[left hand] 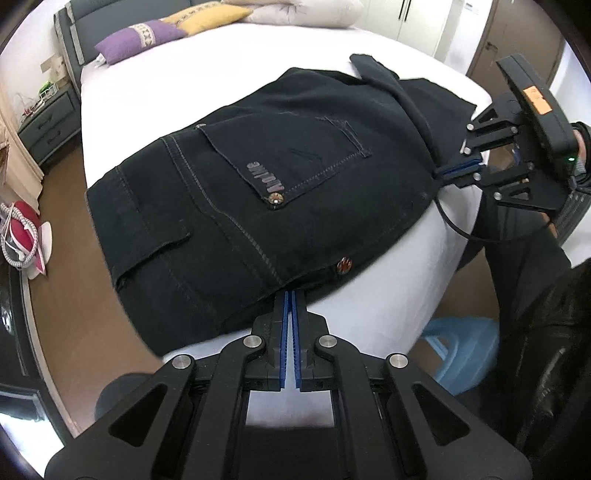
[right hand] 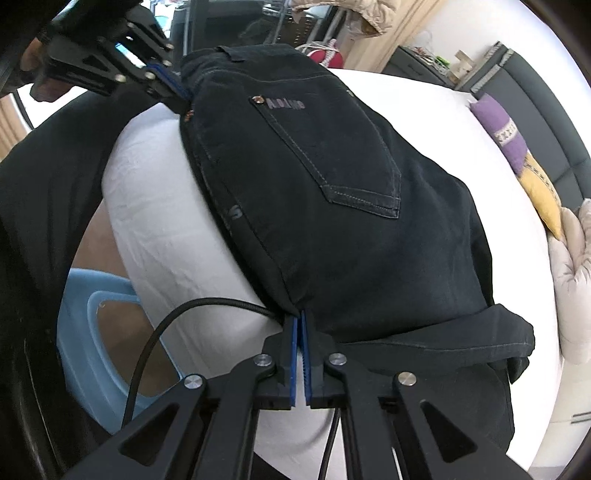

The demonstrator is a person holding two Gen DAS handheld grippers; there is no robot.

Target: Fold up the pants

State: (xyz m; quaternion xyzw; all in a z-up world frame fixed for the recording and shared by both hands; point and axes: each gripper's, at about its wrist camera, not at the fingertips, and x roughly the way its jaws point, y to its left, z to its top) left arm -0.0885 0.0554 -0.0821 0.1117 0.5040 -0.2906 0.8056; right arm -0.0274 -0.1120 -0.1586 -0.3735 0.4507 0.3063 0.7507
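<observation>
Black denim pants (left hand: 258,177) lie folded on the white bed (left hand: 177,85), back pocket up, with a leg end flopped over at the far side (left hand: 384,77). My left gripper (left hand: 290,297) is shut on the near waist edge beside a copper button (left hand: 343,265). At the right, my right gripper (left hand: 448,171) is shut on the pants' side edge. In the right wrist view the pants (right hand: 332,192) fill the middle. There my right gripper (right hand: 299,317) pinches their near edge, and my left gripper (right hand: 181,92) grips the waistband at the top left.
Purple (left hand: 140,38) and yellow (left hand: 207,16) pillows and a pale quilt (left hand: 303,11) sit at the bed's head. A blue plastic stool (left hand: 461,350) stands on the floor by the bed edge. A black cable (right hand: 192,310) trails from my right gripper. A nightstand (left hand: 48,125) stands at the left.
</observation>
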